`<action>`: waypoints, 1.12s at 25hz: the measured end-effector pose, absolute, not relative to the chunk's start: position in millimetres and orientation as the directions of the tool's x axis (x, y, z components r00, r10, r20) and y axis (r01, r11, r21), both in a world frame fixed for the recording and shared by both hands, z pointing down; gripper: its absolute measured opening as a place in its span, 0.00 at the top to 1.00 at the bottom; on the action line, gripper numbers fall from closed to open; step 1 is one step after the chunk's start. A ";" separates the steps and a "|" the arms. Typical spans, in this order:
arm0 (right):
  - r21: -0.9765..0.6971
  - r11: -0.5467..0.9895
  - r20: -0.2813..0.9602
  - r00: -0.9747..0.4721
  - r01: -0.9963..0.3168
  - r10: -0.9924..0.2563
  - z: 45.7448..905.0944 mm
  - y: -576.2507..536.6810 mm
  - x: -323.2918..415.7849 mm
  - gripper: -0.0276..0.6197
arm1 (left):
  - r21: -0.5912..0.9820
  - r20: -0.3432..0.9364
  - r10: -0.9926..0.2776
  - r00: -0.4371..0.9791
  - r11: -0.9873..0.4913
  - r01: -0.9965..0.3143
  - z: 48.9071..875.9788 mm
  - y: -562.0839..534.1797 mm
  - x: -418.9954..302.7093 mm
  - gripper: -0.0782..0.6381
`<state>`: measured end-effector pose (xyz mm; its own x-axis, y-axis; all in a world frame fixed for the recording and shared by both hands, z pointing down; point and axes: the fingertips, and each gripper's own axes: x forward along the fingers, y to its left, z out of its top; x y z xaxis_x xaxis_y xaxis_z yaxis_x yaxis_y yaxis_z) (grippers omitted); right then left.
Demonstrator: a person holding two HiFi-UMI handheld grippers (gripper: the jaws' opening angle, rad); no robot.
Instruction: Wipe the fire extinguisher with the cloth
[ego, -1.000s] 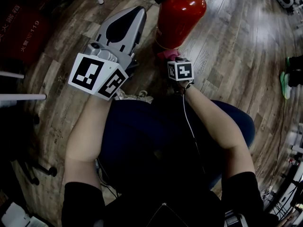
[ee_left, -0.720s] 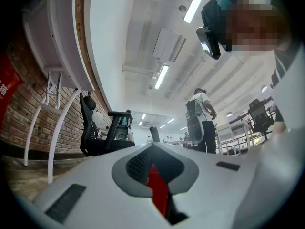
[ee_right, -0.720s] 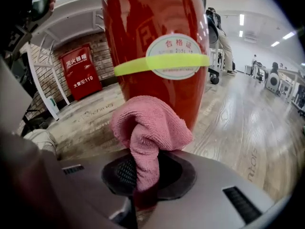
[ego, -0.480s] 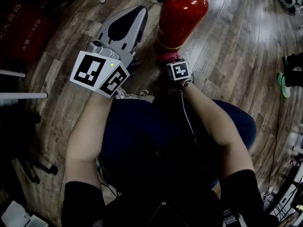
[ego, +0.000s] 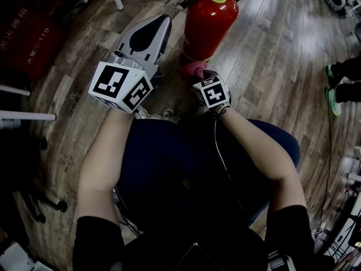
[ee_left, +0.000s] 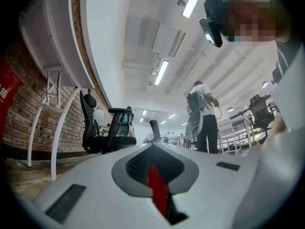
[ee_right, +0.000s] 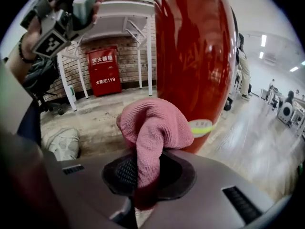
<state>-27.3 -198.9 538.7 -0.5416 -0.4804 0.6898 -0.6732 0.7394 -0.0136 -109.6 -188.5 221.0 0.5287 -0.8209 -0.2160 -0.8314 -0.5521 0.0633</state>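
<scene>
The red fire extinguisher [ego: 207,24] stands upright on the wooden floor, and it fills the right gripper view as a glossy red cylinder [ee_right: 195,56]. My right gripper [ego: 198,78] is low by its base, shut on a pink cloth [ego: 193,69]. The bunched cloth [ee_right: 155,128] sticks out past the jaws of that gripper [ee_right: 147,173] and lies against the lower part of the cylinder. My left gripper [ego: 161,21] is held up to the left of the extinguisher, clear of it. Its jaws are together with nothing in them [ee_left: 155,149].
A red fire cabinet [ee_right: 104,70] stands against the brick wall between white table legs [ee_right: 64,82]. A light bag [ee_right: 59,142] lies on the floor at left. A black office chair [ee_left: 102,128] and a standing person [ee_left: 202,113] are farther off. Someone's shoes [ego: 335,89] are at right.
The right gripper has turned slightly and shifted a little left along the extinguisher's base with the cloth. The left gripper stays raised in nearly the same place.
</scene>
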 end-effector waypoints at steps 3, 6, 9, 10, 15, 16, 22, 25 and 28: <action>-0.019 0.756 0.624 -0.599 -0.654 -0.502 487.6 -186.0 -31.8 0.86 | 0.061 -0.215 -0.820 0.531 -0.554 -0.830 220.7 -186.7 -107.6 0.87; -0.003 0.770 0.535 -0.651 -0.638 -0.538 429.9 -179.1 -35.0 0.86 | 0.058 -0.224 -0.818 0.530 -0.554 -0.831 217.4 -185.0 -108.0 0.87; 0.080 0.779 0.458 -0.672 -0.622 -0.583 382.9 -178.7 -37.4 0.86 | 0.061 -0.228 -0.818 0.528 -0.554 -0.830 215.3 -184.8 -109.5 0.87; 0.106 0.779 0.438 -0.674 -0.618 -0.594 369.5 -178.7 -38.8 0.86 | 0.063 -0.228 -0.818 0.528 -0.554 -0.830 215.3 -184.9 -110.0 0.87; 0.141 0.770 0.334 -0.703 -0.622 -0.628 311.7 -182.8 -47.6 0.86 | 0.072 -0.231 -0.820 0.523 -0.551 -0.831 214.9 -185.5 -113.6 0.87; 0.118 0.769 0.314 -0.712 -0.628 -0.629 302.5 -184.3 -50.0 0.86 | 0.074 -0.232 -0.821 0.522 -0.550 -0.832 214.9 -185.9 -114.5 0.87; -0.114 0.721 0.230 -0.724 -0.684 -0.651 274.1 -204.1 -59.7 0.86 | 0.091 -0.243 -0.825 0.510 -0.543 -0.835 212.7 -187.0 -120.2 0.87; -0.160 0.691 0.211 -0.708 -0.705 -0.673 273.5 -213.5 -61.2 0.86 | 0.098 -0.249 -0.825 0.506 -0.542 -0.835 211.7 -187.2 -122.2 0.87; -0.195 0.655 0.204 -0.683 -0.730 -0.701 280.1 -223.0 -56.0 0.86 | 0.101 -0.253 -0.823 0.509 -0.545 -0.832 210.3 -187.0 -122.7 0.87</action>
<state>-56.0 -223.0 280.1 -0.6831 -0.7014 0.2036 -0.7304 0.6547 -0.1946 -122.7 -187.0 210.3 0.5087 -0.8229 -0.2529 -0.8320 -0.5455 0.1014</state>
